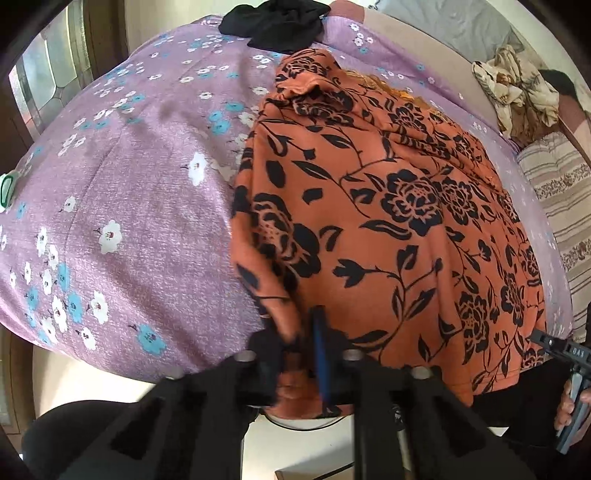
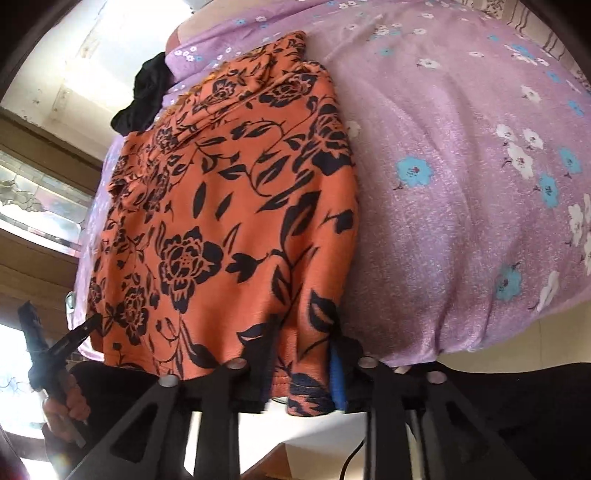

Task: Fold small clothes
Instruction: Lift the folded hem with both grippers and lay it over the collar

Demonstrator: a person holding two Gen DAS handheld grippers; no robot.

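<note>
Both tongs, left (image 1: 301, 354) and right (image 2: 304, 363), pinch the orange floral garment's (image 1: 388, 206) near hem on the bed (image 1: 129, 192), folding barely begun.

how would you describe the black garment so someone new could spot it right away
Start from the bed covered by the purple floral sheet. The orange garment with black roses is spread over it, and just past that garment's far end lies the black garment, crumpled. It is the only plain, unpatterned dark cloth on the bed.
</note>
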